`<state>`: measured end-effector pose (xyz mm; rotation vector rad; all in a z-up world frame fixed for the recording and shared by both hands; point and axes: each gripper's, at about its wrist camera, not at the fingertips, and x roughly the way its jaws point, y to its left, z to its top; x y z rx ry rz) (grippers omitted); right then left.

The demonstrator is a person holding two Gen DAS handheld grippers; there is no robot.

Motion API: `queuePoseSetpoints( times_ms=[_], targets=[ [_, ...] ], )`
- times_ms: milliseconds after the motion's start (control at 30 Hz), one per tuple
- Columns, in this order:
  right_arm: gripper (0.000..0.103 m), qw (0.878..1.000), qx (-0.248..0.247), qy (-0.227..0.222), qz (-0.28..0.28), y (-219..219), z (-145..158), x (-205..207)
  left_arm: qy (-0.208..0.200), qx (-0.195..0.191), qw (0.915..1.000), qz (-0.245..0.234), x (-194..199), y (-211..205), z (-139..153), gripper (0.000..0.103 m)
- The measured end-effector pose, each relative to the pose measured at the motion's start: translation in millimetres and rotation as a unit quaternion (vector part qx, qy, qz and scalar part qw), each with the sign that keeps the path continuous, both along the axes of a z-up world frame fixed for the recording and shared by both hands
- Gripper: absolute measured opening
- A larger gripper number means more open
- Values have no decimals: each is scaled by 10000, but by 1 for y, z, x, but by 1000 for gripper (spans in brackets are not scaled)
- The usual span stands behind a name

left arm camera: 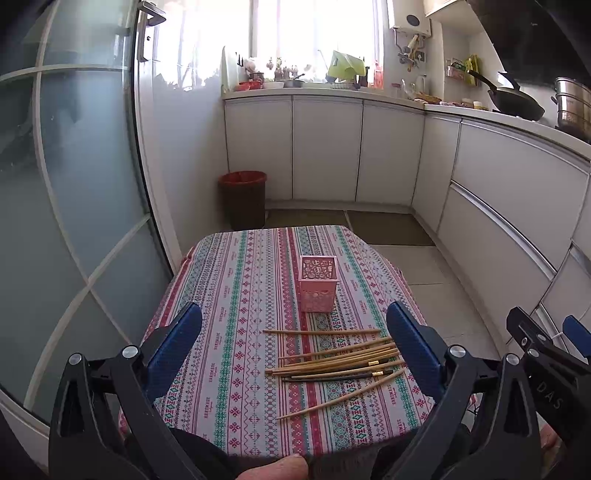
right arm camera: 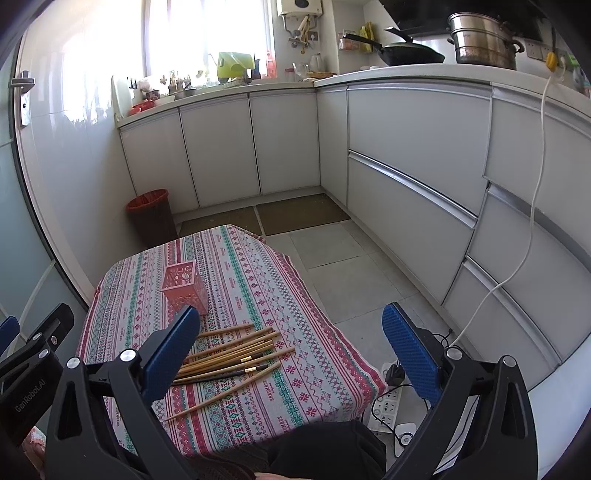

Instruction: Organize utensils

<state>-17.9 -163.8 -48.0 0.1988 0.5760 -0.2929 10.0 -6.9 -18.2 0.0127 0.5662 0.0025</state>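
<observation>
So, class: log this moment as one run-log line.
stage: start | left gripper: open, empty | right gripper: open, empty | chopsticks: loose on table | holder: upright, empty

Home kitchen. White flat-front base cabinets (right arm camera: pixel 221 144) run in an L under a pale countertop (right arm camera: pixel 406 70). On it: black wok (right arm camera: pixel 410 53), stacked stainless steel steamer pot (right arm camera: pixel 484 38). White wall-mounted water heater (left arm camera: pixel 410 14) beside bright window (left arm camera: pixel 314 33). Red-lined dark waste bin (left arm camera: pixel 243 197) on tiled floor.
</observation>
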Motion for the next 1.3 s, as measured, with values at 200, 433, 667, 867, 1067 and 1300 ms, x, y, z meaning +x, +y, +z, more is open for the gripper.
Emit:
queuePoseSetpoints(
  times_ms=[200,433,667,867,1067,1300],
  targets=[
    [96,10000,-8,5,5,0,0,0,3,-7,10000,-3,1,0,0,96],
    [96,10000,1,25,11,1,-1,0,26,-2,10000,5,1,0,-2,96],
    [96,10000,-1,27,13,1,-1,0,32,-8,10000,7,1,0,-3,96],
    [96,10000,-7,42,19,2,-2,0,43,-11,10000,3,1,1,-3,96],
    [96,10000,-16,77,34,3,-3,1,54,-3,10000,7,1,1,-4,96],
    [96,9999,1,129,40,3,-6,4,179,-18,9998,33,6,1,-11,96]
  ],
)
